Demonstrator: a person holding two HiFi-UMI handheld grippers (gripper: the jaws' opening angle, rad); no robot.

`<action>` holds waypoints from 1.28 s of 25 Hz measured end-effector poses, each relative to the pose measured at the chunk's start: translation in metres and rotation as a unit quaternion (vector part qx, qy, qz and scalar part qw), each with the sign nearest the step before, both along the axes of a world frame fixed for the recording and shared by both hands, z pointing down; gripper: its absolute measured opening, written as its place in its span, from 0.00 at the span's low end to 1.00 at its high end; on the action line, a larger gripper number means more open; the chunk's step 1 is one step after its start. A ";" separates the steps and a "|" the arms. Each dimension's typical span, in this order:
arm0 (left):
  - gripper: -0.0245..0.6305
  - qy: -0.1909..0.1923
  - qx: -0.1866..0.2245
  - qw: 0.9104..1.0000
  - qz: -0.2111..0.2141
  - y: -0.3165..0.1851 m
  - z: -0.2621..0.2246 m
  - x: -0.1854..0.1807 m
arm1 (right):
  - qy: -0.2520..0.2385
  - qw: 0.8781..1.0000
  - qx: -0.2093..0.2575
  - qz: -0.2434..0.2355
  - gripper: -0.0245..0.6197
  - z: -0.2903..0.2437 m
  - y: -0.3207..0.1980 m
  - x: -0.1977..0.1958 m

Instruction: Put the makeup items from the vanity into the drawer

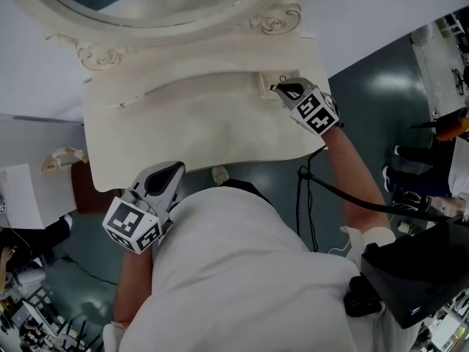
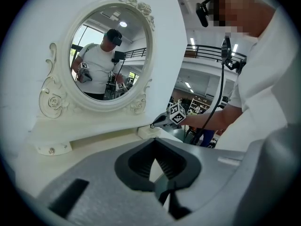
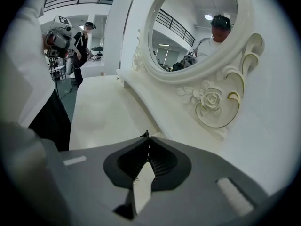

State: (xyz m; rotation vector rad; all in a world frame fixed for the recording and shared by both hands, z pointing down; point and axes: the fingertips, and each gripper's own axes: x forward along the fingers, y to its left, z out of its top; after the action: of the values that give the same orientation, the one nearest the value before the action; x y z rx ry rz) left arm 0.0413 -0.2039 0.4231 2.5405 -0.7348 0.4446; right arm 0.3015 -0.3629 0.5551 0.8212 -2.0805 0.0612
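Note:
The cream vanity top (image 1: 205, 134) shows no makeup items on its visible part. An oval mirror (image 1: 168, 6) in a carved frame stands at its back. My right gripper (image 1: 279, 87) is shut, its tips against a small cream block (image 1: 265, 85) at the right end of the raised ledge under the mirror. From the left gripper view, that block (image 2: 146, 132) and the right gripper (image 2: 153, 125) touch. My left gripper (image 1: 176, 169) hangs shut over the vanity's front left edge with nothing in it. In the right gripper view, the jaws (image 3: 148, 136) meet over the bare top.
A white wall panel (image 1: 381, 13) backs the vanity. Dark teal floor (image 1: 381, 101) lies to the right, with a black cable (image 1: 344, 196) and a black case (image 1: 418, 277). A brown object (image 1: 82, 189) stands left of the vanity. A person (image 3: 83, 41) stands far off.

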 end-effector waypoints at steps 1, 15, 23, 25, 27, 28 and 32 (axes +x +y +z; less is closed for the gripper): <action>0.04 0.000 -0.001 1.000 -0.003 -0.001 0.000 -0.001 | 0.005 1.000 -0.007 -0.004 0.06 0.005 -0.003 0.003; 0.04 -0.016 -0.006 0.999 -0.035 -0.009 0.002 -0.016 | 0.043 0.993 -0.098 -0.058 0.06 0.068 -0.025 0.010; 0.04 -0.018 -0.014 0.999 -0.048 -0.011 0.005 -0.022 | 0.062 0.986 -0.138 -0.069 0.06 0.087 -0.026 0.011; 0.04 -0.018 -0.014 0.999 -0.047 -0.012 0.005 -0.022 | 0.063 0.985 -0.146 -0.068 0.06 0.090 -0.027 0.011; 0.04 -0.017 -0.016 0.999 -0.047 -0.013 0.005 -0.023 | 0.066 0.984 -0.150 -0.065 0.06 0.092 -0.028 0.012; 0.04 -0.017 -0.017 0.999 -0.048 -0.013 0.005 -0.023 | 0.066 0.984 -0.152 -0.064 0.07 0.093 -0.029 0.012; 0.04 -0.018 -0.016 0.999 -0.047 -0.013 0.005 -0.024 | 0.066 0.983 -0.158 -0.057 0.08 0.095 -0.031 0.014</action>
State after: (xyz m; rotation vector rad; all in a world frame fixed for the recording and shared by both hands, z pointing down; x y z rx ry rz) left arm 0.0169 -0.2167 0.4280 2.4624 -0.8505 0.4664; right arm 0.3156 -0.3937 0.6503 0.4977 -1.9232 0.2611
